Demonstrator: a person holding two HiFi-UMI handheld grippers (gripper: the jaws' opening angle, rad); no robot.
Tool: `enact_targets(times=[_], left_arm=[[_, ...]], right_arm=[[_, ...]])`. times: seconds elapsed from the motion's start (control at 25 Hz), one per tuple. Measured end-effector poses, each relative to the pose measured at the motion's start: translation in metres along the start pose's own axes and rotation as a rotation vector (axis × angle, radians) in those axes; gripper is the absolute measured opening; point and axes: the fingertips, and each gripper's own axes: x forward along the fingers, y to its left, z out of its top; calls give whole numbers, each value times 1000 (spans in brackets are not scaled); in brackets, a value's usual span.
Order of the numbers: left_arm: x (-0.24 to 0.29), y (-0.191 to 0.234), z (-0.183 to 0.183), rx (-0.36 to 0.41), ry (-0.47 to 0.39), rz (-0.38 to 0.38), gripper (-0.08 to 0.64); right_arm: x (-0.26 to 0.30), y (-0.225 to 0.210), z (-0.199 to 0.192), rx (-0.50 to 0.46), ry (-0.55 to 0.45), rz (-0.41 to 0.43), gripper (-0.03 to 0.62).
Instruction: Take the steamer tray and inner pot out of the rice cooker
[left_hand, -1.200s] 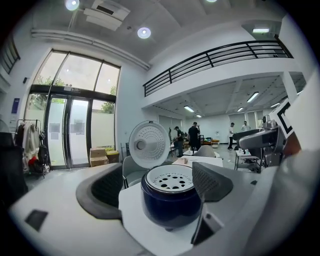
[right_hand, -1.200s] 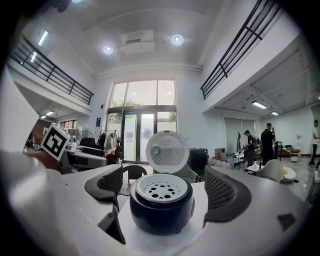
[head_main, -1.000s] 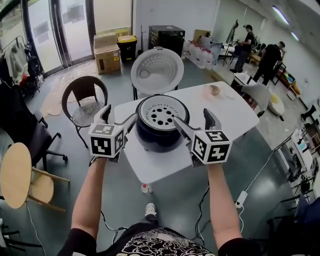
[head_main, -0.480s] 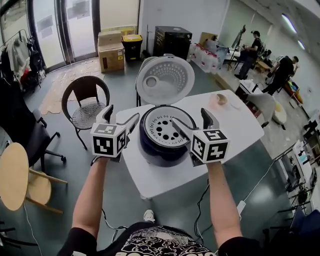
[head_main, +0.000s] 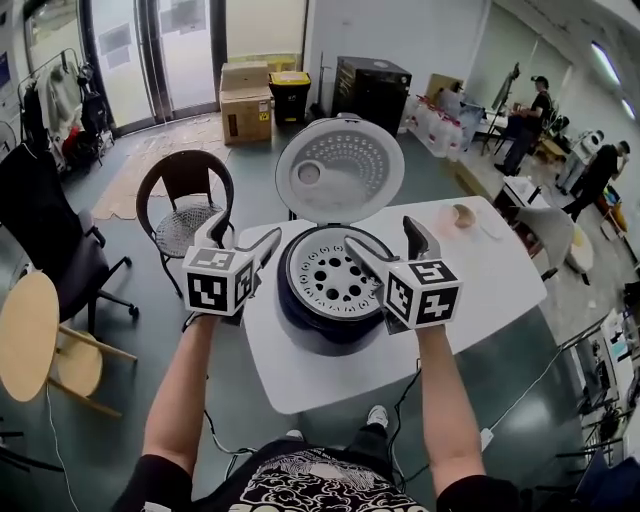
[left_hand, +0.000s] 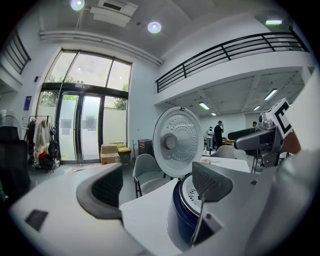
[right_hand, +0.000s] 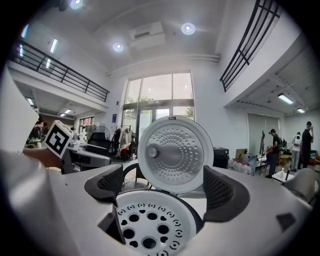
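Observation:
A dark blue rice cooker (head_main: 322, 322) stands on the white table (head_main: 480, 262) with its round lid (head_main: 345, 170) tipped up behind it. The white steamer tray (head_main: 335, 277), pierced with holes, sits in its mouth and hides the inner pot. My left gripper (head_main: 243, 238) is open at the cooker's left side, one finger near the rim. My right gripper (head_main: 382, 238) is open at the right side, its inner finger over the tray's edge. The right gripper view shows the right gripper (right_hand: 165, 187) above the steamer tray (right_hand: 150, 225). In the left gripper view the left gripper (left_hand: 157, 187) flanks the cooker (left_hand: 181, 222).
A brown wicker chair (head_main: 185, 205) stands left of the table, and a small bowl (head_main: 462, 214) rests on the table's far right. A round wooden table (head_main: 28, 345) and a black office chair (head_main: 50, 235) are at the left. Cardboard boxes (head_main: 247, 100) and people stand far back.
The cooker now lies lower in the head view, so both grippers reach further along its sides. Both pairs of jaws remain open and empty.

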Motion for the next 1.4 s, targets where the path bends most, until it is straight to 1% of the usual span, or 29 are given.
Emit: enact_targets(times=[0.12, 0.28, 0.48, 0.64, 0.88, 1.12, 1.24, 1.4], left_arm=[[31, -20, 17, 1, 1, 56, 422], [57, -39, 33, -4, 3, 144, 422], [75, -78, 28, -33, -1, 258, 422], [69, -103, 27, -76, 14, 339, 422], [44, -125, 23, -95, 30, 463, 422], [10, -135, 14, -122, 39, 550, 422], [-9, -133, 7, -128, 45, 569, 422], [-26, -118, 1, -120, 48, 566, 422]], right_arm=[[12, -39, 8, -27, -2, 76, 514], [31, -73, 11, -71, 6, 196, 512], [39, -108, -7, -119, 13, 351, 512], [34, -120, -7, -145, 19, 456, 512], [34, -113, -6, -199, 27, 596, 511], [25, -88, -9, -244, 52, 703, 511], [23, -70, -16, -266, 76, 737, 511], [26, -44, -26, -309, 120, 767, 511]])
